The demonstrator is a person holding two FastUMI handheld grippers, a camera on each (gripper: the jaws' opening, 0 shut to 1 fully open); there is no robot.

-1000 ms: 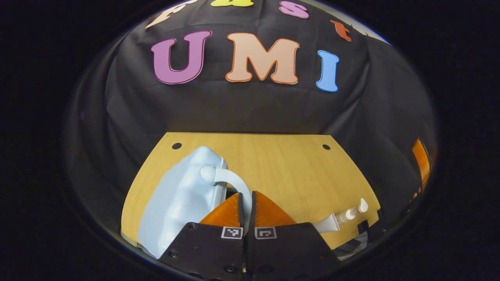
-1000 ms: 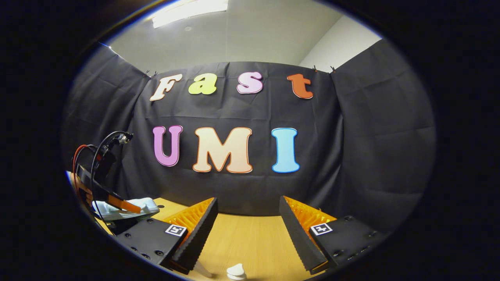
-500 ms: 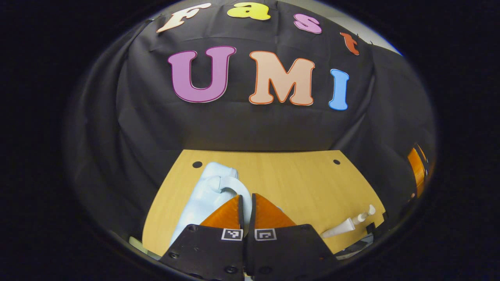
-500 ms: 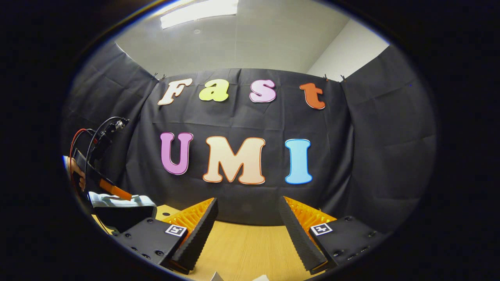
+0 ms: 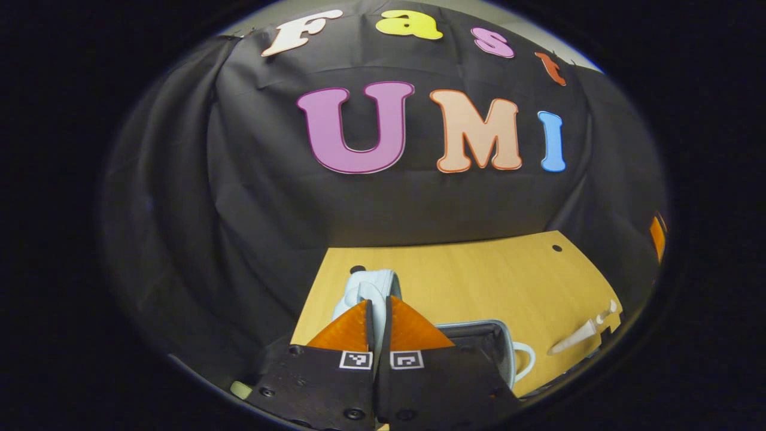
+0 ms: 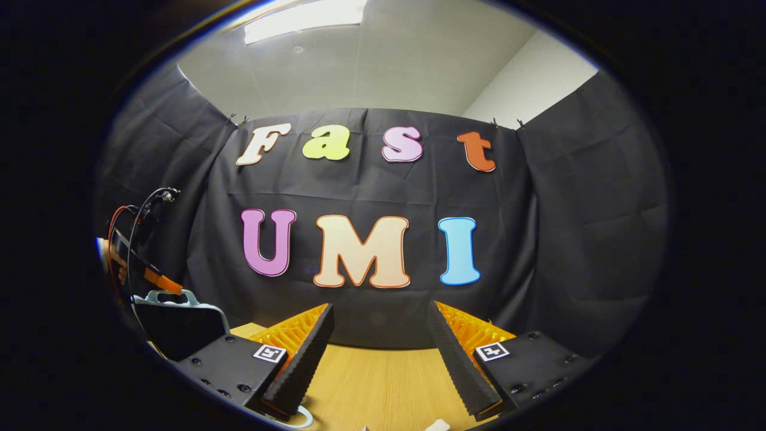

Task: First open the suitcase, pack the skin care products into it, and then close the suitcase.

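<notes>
**Suitcase lid held up by its handle**

Left gripper view: left gripper (image 5: 378, 311), jaws pressed together on the pale blue handle (image 5: 372, 287) of the suitcase lid (image 5: 366, 292), raised edge-on. Below-right, open suitcase base (image 5: 499, 335) w/ dark interior lies on the desk (image 5: 479, 275); a white pump bottle (image 5: 579, 338) lies near the desk's right edge, well apart.

Right gripper view: right gripper (image 6: 380, 353) hovers above the desk, jaws wide apart, nothing between them. At far left the left gripper, cables trailing, tilts down onto the lid's top, lid upright w/ dark inner face showing. Black cloth walls, white ceiling w/ light panel (image 6: 305, 12) above.
</notes>
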